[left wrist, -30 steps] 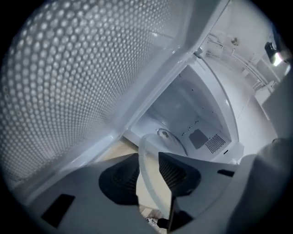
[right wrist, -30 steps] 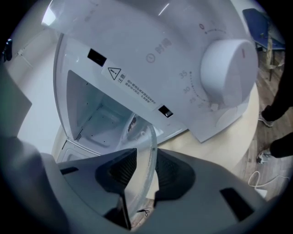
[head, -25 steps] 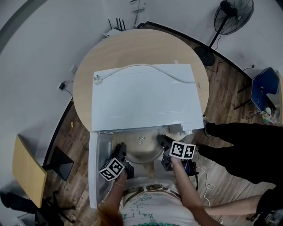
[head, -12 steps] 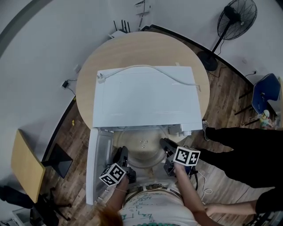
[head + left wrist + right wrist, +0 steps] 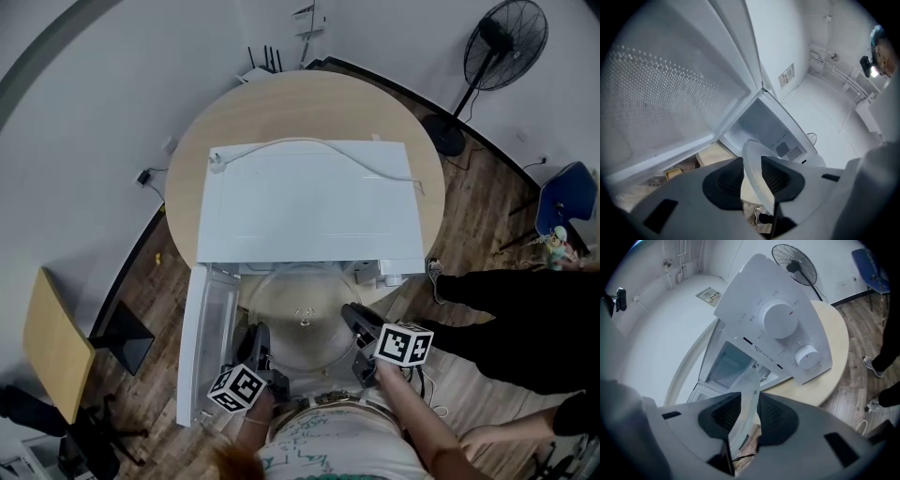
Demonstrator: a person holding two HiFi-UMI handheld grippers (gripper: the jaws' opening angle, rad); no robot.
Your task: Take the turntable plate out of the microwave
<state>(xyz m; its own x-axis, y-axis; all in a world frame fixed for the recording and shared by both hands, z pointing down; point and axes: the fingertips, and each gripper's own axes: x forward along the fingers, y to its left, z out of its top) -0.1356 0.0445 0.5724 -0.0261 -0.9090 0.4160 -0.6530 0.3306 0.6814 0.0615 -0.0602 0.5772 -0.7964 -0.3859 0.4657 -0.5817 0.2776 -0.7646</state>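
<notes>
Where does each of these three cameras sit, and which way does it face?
Head view: on the person's head, facing down at the microwave; left gripper and right gripper show.
Left gripper view: on that gripper, along its jaws toward the open door.
Right gripper view: likewise, toward the dials.
Shared: the plate, which both grip.

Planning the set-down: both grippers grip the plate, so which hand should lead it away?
Right, probably. The left gripper and the right gripper both clamp the turntable plate, but the open door walls off the left side, while bare table lies to the right.
</notes>
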